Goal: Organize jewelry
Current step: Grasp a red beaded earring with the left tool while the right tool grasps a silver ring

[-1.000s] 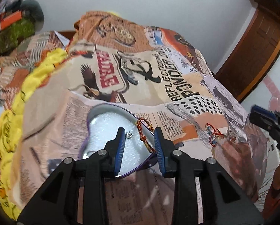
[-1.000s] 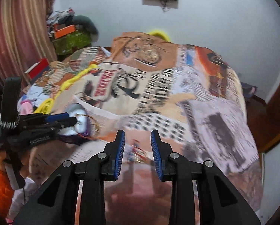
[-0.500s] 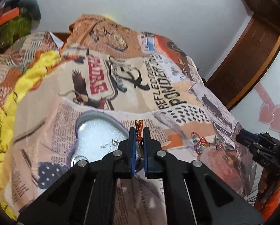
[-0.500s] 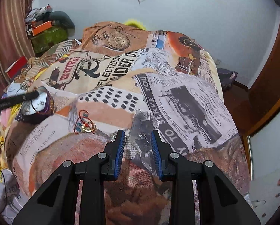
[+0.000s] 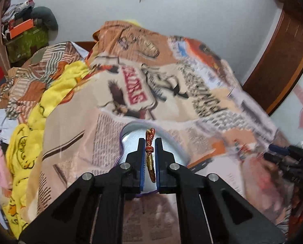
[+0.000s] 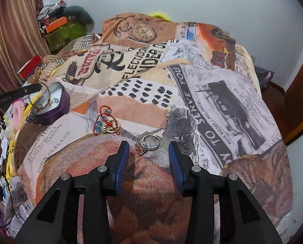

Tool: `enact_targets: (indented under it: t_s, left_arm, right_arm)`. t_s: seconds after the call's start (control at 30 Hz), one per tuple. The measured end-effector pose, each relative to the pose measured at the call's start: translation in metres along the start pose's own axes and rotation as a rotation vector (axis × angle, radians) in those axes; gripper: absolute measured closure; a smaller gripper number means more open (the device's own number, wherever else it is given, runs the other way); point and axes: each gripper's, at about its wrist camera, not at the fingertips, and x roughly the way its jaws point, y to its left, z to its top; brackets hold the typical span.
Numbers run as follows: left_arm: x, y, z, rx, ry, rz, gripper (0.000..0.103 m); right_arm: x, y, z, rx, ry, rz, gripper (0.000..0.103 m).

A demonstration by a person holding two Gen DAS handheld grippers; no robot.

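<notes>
left gripper point(image 5: 150, 142): black frame | blue pads point(image 5: 142, 162) | silver screws; right gripper point(image 6: 149, 142): same

— Bangle? — Red-gold thread bangle point(image 5: 150, 144) pinched edge-on above the purple heart-shaped box point(image 6: 59, 103).
— Rest? — Silver ring point(image 6: 150, 141) flat on the bedspread; beaded red-thread tangle point(image 6: 106, 123) beside it.

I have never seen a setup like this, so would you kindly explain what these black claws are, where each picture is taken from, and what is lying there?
No robot here: a person holds a two-finger gripper in each hand, each carrying a fisheye camera looking along its fingers. In the left view, the left gripper is shut on an orange-and-gold bracelet above a purple heart-shaped box. In the right view, the right gripper is open around a silver ring lying on the printed bedspread. A tangle of red-thread jewelry lies between ring and box.
</notes>
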Motion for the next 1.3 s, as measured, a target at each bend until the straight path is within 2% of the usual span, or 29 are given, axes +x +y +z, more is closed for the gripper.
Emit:
enact_targets:
  t_s: [0.07, 0.23, 0.3, 0.37, 0.6, 0.7, 0.97, 1.1, 1.17, 1.3]
  left_arm:
    - [0.005, -0.002, -0.006, 0.024, 0.019, 0.03, 0.097]
    - [0.005, -0.008, -0.012, 0.064, 0.018, 0.071, 0.084]
    - [0.001, -0.011, -0.011, 0.083, 0.0, 0.095, 0.069]
    - [-0.004, -0.016, -0.01, 0.097, -0.017, 0.102, 0.061]
    - [-0.018, -0.039, -0.001, 0.139, -0.052, 0.06, 0.06]
    - [-0.019, -0.056, 0.001, 0.16, -0.055, 0.019, 0.059]
    - [0.013, -0.103, -0.002, 0.219, 0.034, -0.11, 0.059]
    - [0.035, -0.121, -0.007, 0.229, 0.11, -0.188, 0.059]
    - [0.044, -0.125, -0.008, 0.216, 0.142, -0.215, 0.059]
    - [0.049, -0.131, -0.007, 0.207, 0.136, -0.221, 0.06]
  right_arm:
    - [0.008, -0.001, 0.001, 0.004, 0.021, -0.009, 0.066]
    - [0.017, -0.002, -0.001, -0.008, 0.027, -0.003, 0.066]
    - [0.015, -0.001, -0.002, -0.017, 0.012, 0.002, 0.068]
    - [0.016, 0.0, -0.004, -0.028, 0.004, 0.006, 0.075]
    - [0.013, 0.001, -0.006, -0.036, -0.021, 0.007, 0.075]
    - [0.011, 0.001, -0.006, -0.028, -0.029, 0.014, 0.075]
    - [-0.004, -0.007, -0.007, 0.008, -0.07, 0.038, 0.075]
    - [-0.012, -0.012, -0.007, 0.018, -0.093, 0.038, 0.075]
    - [-0.015, -0.015, -0.007, 0.02, -0.102, 0.035, 0.075]
    - [-0.017, -0.021, -0.008, 0.032, -0.111, 0.038, 0.075]
